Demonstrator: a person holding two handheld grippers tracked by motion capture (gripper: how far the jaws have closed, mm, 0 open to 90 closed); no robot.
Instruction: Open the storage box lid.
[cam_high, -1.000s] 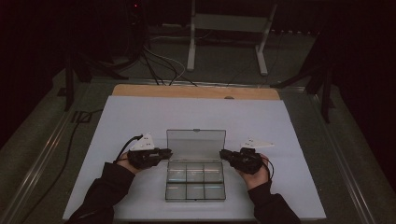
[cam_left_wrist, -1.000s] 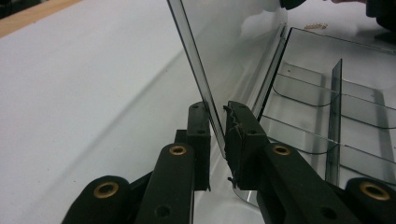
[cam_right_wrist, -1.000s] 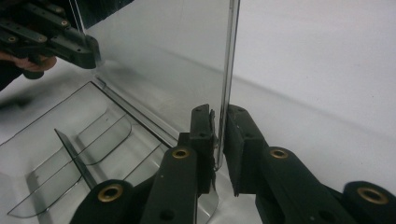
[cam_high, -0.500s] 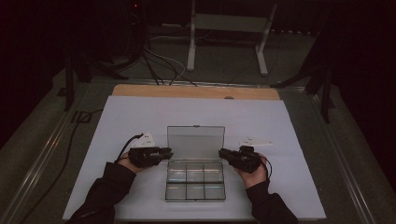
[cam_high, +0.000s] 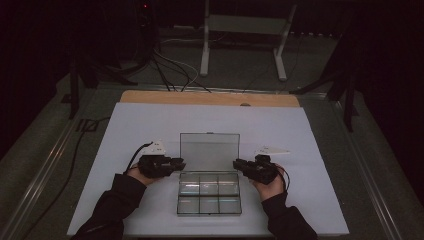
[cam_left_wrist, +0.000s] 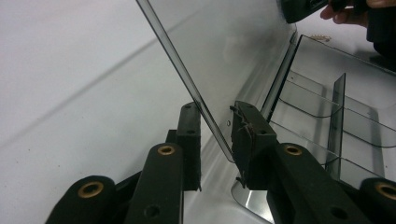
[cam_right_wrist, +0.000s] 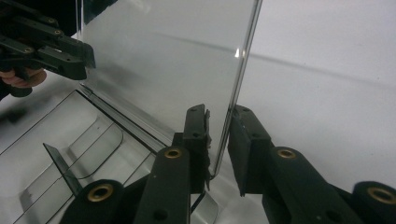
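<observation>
Clear box with its lid (cam_high: 209, 151) standing up, one gripper at each side edge.

The left gripper (cam_left_wrist: 215, 135) and right gripper (cam_right_wrist: 218, 140) have just been opening; each has the lid's edge between its parted jaws, apparently not pressed. The box (cam_high: 209, 194) lies on the white table (cam_high: 125, 125), between both hands.

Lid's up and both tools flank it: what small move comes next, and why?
Probably draw both tools sideways, clear of the lid. The left tool and right tool have just been opening; each straddles a lid edge with gaps showing, and the lid stands open over the box.
</observation>
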